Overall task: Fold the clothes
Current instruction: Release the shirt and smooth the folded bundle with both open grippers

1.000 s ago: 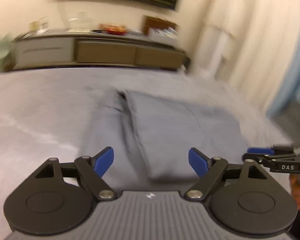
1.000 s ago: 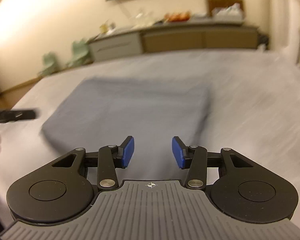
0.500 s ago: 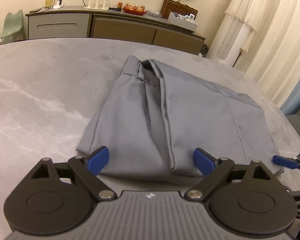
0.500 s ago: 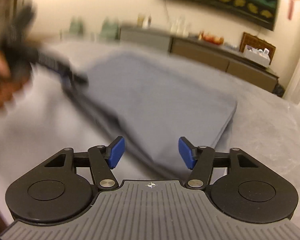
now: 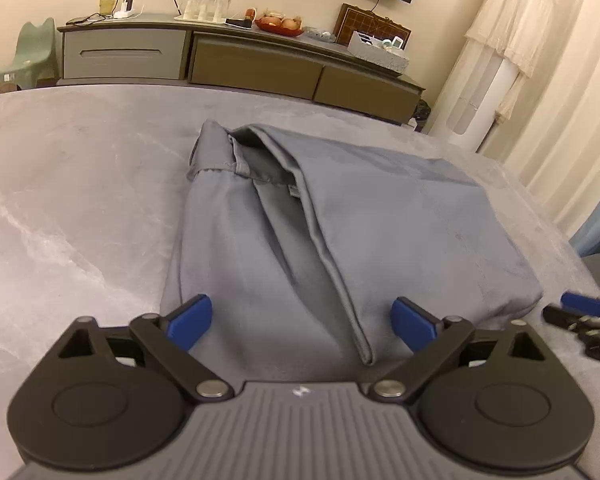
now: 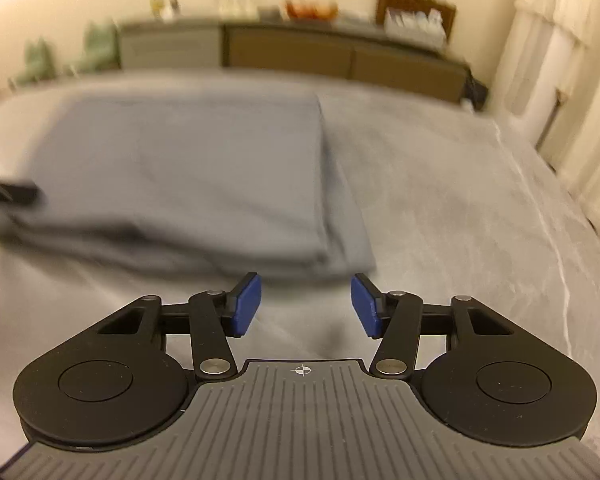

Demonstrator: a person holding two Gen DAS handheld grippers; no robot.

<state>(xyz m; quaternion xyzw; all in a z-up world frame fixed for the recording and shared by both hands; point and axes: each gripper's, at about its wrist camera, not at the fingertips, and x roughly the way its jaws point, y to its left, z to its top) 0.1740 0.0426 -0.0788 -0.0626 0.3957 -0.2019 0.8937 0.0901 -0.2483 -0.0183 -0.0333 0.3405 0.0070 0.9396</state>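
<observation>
A folded grey garment [image 5: 340, 224] lies flat on the grey marbled table [image 5: 68, 184], waistband end far from me and a folded flap running down its middle. My left gripper [image 5: 302, 322] is open wide and empty, hovering over the garment's near edge. The right gripper's blue fingertips [image 5: 580, 303] show at the garment's near right corner. In the blurred right wrist view the garment [image 6: 188, 184] lies ahead; my right gripper [image 6: 305, 307] is open and empty just short of its near right corner. The left gripper [image 6: 8, 191] shows at the left edge.
A long sideboard [image 5: 236, 64] with glasses, a fruit bowl and boxes stands against the far wall. A green child's chair [image 5: 32, 56] is at far left. White curtains [image 5: 548, 64] hang at right. The table edge [image 5: 588, 264] runs close on the right.
The left gripper has come lower and nearer over the garment's near edge. The right gripper swung around quickly, now facing the garment's near right corner, with its jaws a little narrower.
</observation>
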